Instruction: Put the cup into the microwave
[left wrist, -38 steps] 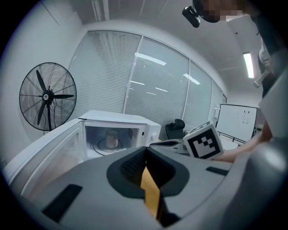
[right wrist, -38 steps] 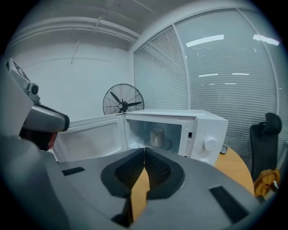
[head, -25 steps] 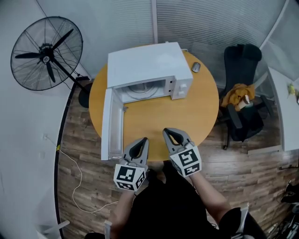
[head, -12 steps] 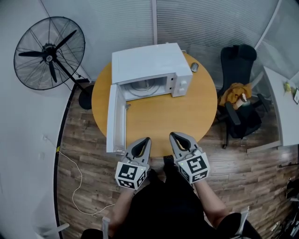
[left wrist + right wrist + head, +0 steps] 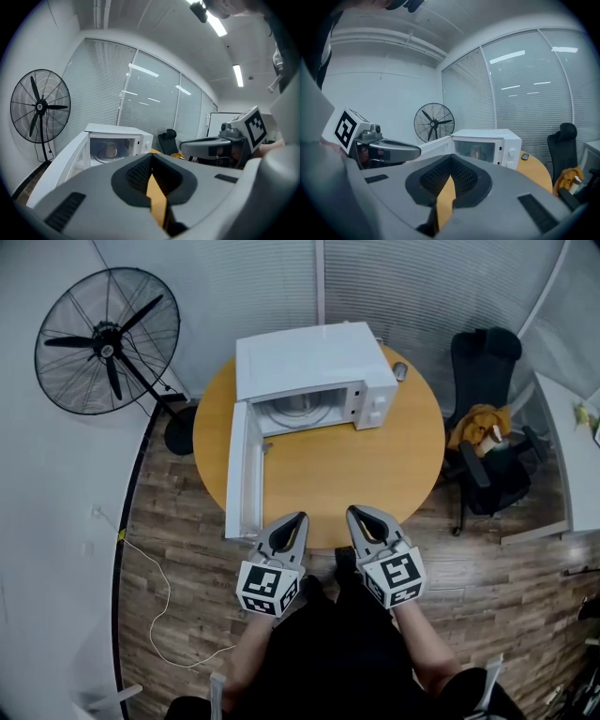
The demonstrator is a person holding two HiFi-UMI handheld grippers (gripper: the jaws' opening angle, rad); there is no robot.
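The white microwave (image 5: pixel 314 371) stands at the back of the round orange table (image 5: pixel 356 484), its door (image 5: pixel 246 470) swung wide open to the left. A cup (image 5: pixel 111 149) stands inside on the turntable, and the cup (image 5: pixel 476 151) also shows in the right gripper view. My left gripper (image 5: pixel 297 518) and right gripper (image 5: pixel 357 512) hover side by side at the table's near edge, pointing at the microwave. Both are shut with nothing between the jaws. In their own views, the left gripper (image 5: pixel 151 164) and right gripper (image 5: pixel 449 174) show their tips meeting.
A large standing fan (image 5: pixel 108 338) is left of the table. A black office chair (image 5: pixel 487 427) with a yellow item on it stands at the right. A small dark object (image 5: pixel 400 371) lies on the table beside the microwave. A white cable (image 5: pixel 159 587) trails over the wooden floor.
Both grippers have drawn back from over the table to its near edge, the right one further. They stayed shut and empty. The microwave and its door are unchanged.
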